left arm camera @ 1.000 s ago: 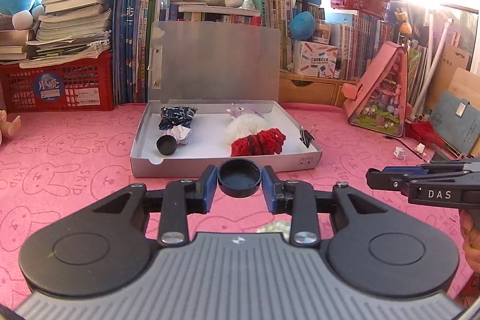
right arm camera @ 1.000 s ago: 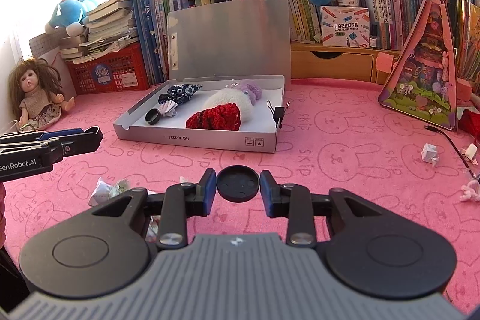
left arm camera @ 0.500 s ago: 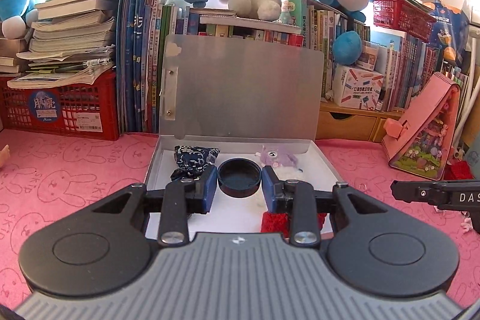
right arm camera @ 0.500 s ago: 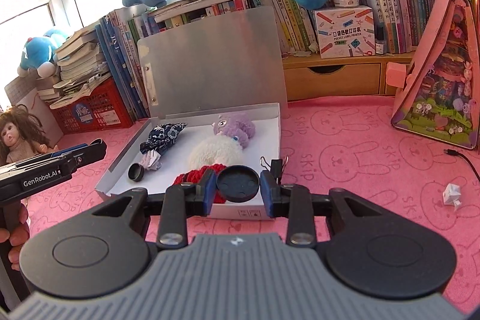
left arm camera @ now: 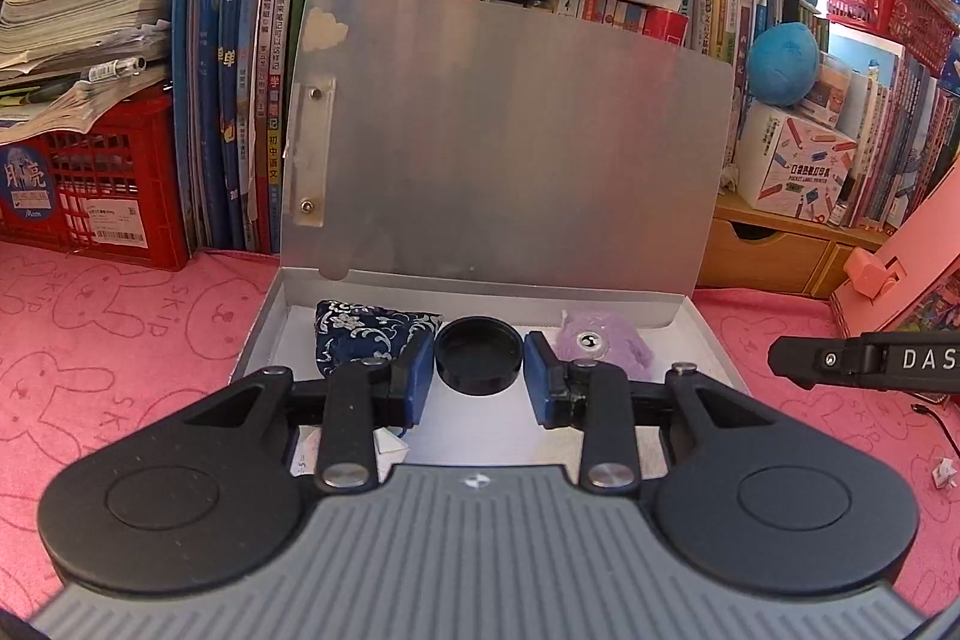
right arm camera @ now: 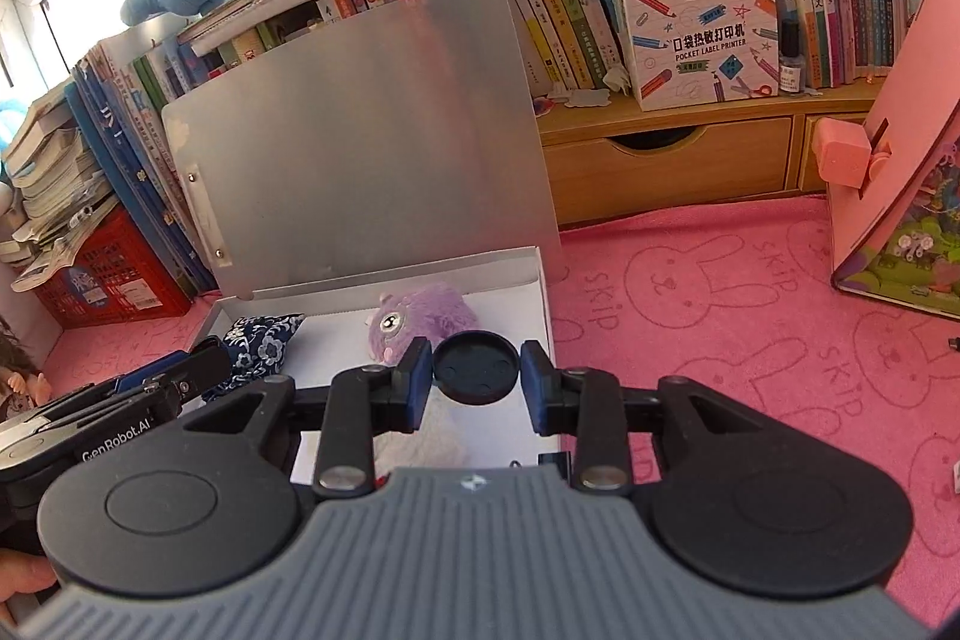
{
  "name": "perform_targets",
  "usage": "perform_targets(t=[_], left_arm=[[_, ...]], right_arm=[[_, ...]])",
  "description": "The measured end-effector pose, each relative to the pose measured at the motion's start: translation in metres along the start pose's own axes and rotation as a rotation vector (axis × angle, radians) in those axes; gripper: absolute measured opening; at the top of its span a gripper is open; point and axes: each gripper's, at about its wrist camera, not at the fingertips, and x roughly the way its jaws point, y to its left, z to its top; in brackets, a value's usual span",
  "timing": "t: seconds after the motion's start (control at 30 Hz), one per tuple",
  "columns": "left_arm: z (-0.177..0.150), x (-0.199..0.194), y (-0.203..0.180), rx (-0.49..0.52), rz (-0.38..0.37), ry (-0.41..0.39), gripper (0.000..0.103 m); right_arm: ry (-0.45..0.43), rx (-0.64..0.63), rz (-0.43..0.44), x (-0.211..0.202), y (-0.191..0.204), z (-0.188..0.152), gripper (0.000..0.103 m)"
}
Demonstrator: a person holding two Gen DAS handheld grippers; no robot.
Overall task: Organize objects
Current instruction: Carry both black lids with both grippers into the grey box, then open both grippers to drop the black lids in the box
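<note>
My left gripper (left arm camera: 479, 365) is shut on a round black cap (left arm camera: 479, 355), hollow side up, over the open white box (left arm camera: 702, 334). My right gripper (right arm camera: 477, 370) is shut on a second round black cap (right arm camera: 476, 367), flat side up, over the box's right side (right arm camera: 543, 292). Inside the box lie a blue patterned pouch (left arm camera: 366, 331) and a purple plush toy (left arm camera: 606, 343); both also show in the right wrist view, the pouch (right arm camera: 258, 343) and the plush (right arm camera: 420, 319). The left gripper shows at the right view's left edge (right arm camera: 180, 376).
The box's grey lid (left arm camera: 504, 142) stands upright at the back. Behind it are books, plush toys and a red crate (left arm camera: 90, 184). A pink playhouse (right arm camera: 900, 160) stands to the right. A wooden drawer unit (right arm camera: 678, 160) is behind. The table has a pink cloth (right arm camera: 750, 340).
Both grippers have moved forward with their caps, from in front of the box to over its inside. The box and its lid now fill much more of each view.
</note>
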Motion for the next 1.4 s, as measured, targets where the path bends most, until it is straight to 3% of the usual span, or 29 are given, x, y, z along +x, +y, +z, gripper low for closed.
perform_targets(t=[0.3,0.6,0.83,1.2,1.4], left_arm=[[0.011,0.067,-0.002,0.014,0.018,0.047,0.038],[0.012,0.11,0.0,0.019,0.036,0.099,0.038],[0.011,0.127,-0.008,0.049,0.065,0.178,0.038],[0.01,0.129,-0.014,0.071,0.063,0.202,0.039],[0.013,0.123,-0.015,0.06,0.036,0.215,0.061]], right_arm=[[0.043,0.026,-0.023,0.06,-0.004,0.018,0.037],[0.06,0.015,-0.065,0.103,-0.003,0.026,0.037],[0.064,0.03,-0.073,0.118,-0.005,0.025,0.037],[0.061,0.006,-0.073,0.12,0.001,0.021,0.04],[0.065,0.019,-0.062,0.114,0.002,0.019,0.045]])
